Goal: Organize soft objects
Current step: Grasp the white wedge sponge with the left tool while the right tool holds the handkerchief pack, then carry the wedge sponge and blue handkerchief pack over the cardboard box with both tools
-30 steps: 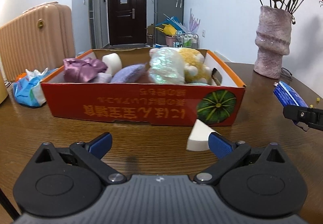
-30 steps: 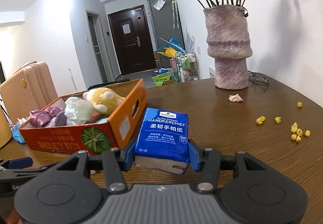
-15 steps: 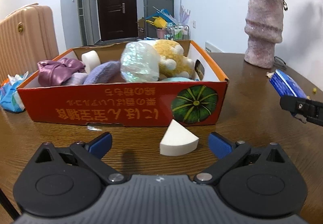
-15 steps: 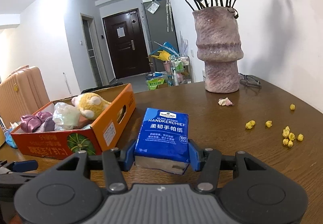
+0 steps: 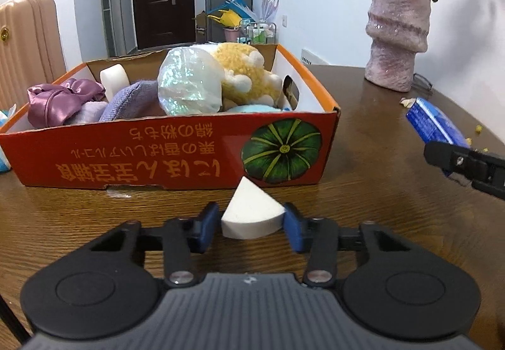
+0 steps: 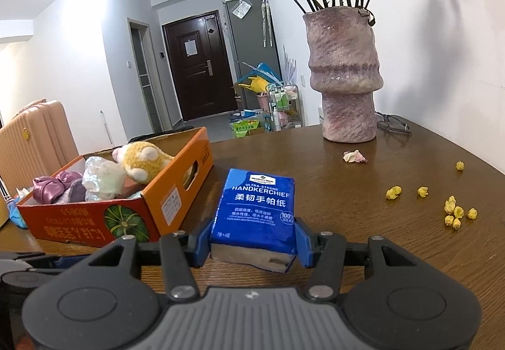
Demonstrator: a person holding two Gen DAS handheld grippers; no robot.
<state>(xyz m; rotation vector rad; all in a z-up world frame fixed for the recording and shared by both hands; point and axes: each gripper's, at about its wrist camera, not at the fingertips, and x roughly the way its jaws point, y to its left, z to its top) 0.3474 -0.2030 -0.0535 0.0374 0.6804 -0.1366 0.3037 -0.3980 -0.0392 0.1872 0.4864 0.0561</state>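
A white wedge-shaped sponge (image 5: 249,214) lies on the wooden table just in front of the orange cardboard box (image 5: 157,157). My left gripper (image 5: 251,220) is closing on it, and both blue pads touch its sides. The box holds a yellow plush toy (image 5: 246,75), an iridescent bag (image 5: 186,85), purple cloths (image 5: 60,100) and a white foam piece (image 5: 113,77). My right gripper (image 6: 252,242) is shut on a blue handkerchief pack (image 6: 257,204), held just above the table to the right of the box (image 6: 79,223). The same pack (image 5: 432,124) shows at the right edge of the left wrist view.
A pink vase (image 6: 345,75) with dried roses stands at the back right of the table. Yellow flower bits (image 6: 454,211) and a petal (image 6: 355,157) lie scattered on the right. Glasses (image 6: 394,122) lie beside the vase. A pink suitcase (image 5: 28,44) stands left of the table.
The left jaws went from wide open to closed around the white sponge after the gripper shifted so the sponge sat between them. The right gripper kept its hold on the blue pack.
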